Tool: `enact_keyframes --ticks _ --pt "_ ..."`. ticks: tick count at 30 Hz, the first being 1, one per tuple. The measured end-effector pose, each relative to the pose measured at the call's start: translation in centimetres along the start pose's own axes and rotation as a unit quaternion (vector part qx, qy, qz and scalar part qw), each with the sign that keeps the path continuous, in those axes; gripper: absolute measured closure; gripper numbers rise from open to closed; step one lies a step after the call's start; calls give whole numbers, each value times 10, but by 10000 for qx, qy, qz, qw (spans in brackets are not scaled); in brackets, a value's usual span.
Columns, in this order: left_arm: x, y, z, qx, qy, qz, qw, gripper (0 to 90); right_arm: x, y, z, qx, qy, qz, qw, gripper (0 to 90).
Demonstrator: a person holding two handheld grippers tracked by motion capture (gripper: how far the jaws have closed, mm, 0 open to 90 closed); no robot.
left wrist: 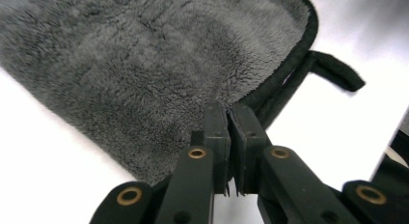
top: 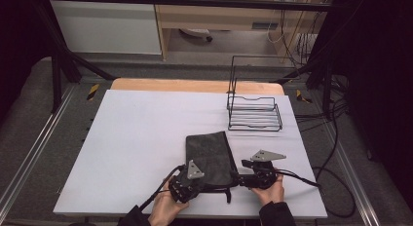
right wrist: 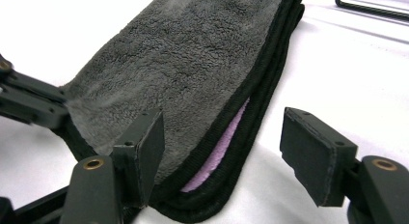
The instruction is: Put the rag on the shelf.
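One white bench [top: 146, 138] takes up most of the room's middle, and on it there is a single folded grey towel [top: 209, 155], lying near the person's edge, slightly right of centre, its long side running away from them. It is a fleecy cloth with a black bound edge, and from the right gripper view a strip of lilac lining [right wrist: 226, 142] shows between the folded layers at the open edge. One black wire rack [top: 253, 111] stands toward the far right of the bench, well apart from the towel. Two hands come in from the near side, each with one gripper. The left gripper [left wrist: 230, 137] sits at the towel's near left corner with its jaws pressed together, pinching the bound edge of the cloth. The right gripper [right wrist: 222, 151] is at the near right corner, jaws standing apart with the folded edge between them, the pads not pressing on it. One small black loop [left wrist: 337, 72] sticks out from the towel's hem.
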State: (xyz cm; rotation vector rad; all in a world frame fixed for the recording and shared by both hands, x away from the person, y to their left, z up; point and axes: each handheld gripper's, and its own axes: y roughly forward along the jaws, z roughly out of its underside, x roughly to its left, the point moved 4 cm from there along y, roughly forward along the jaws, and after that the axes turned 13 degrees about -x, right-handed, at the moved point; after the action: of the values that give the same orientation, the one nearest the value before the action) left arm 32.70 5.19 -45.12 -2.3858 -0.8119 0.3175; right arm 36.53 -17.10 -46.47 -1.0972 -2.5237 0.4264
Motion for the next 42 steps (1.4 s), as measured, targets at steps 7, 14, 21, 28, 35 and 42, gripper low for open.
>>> enact_keyframes --ticks 7,14,21,28,35,42 --pt "3 -6 6 -96 -81 171 9998 854 1 0 1 34 101 -46 9999 360" --pt "4 -2 6 -57 -402 308 9987 693 3 13 8 174 215 -44 9996 394" --pt "36 -20 5 -305 -924 -231 9950 462 3 18 13 313 220 -59 9993 497" --pt "40 0 23 9 -1417 24 9899 510 8 19 14 464 681 -268 9962 758" --pt "43 -3 23 56 -1313 174 9912 843 13 20 13 442 897 -273 9946 789" --pt "57 -21 26 -29 -1338 275 9906 838 27 22 14 397 899 -362 9945 665"
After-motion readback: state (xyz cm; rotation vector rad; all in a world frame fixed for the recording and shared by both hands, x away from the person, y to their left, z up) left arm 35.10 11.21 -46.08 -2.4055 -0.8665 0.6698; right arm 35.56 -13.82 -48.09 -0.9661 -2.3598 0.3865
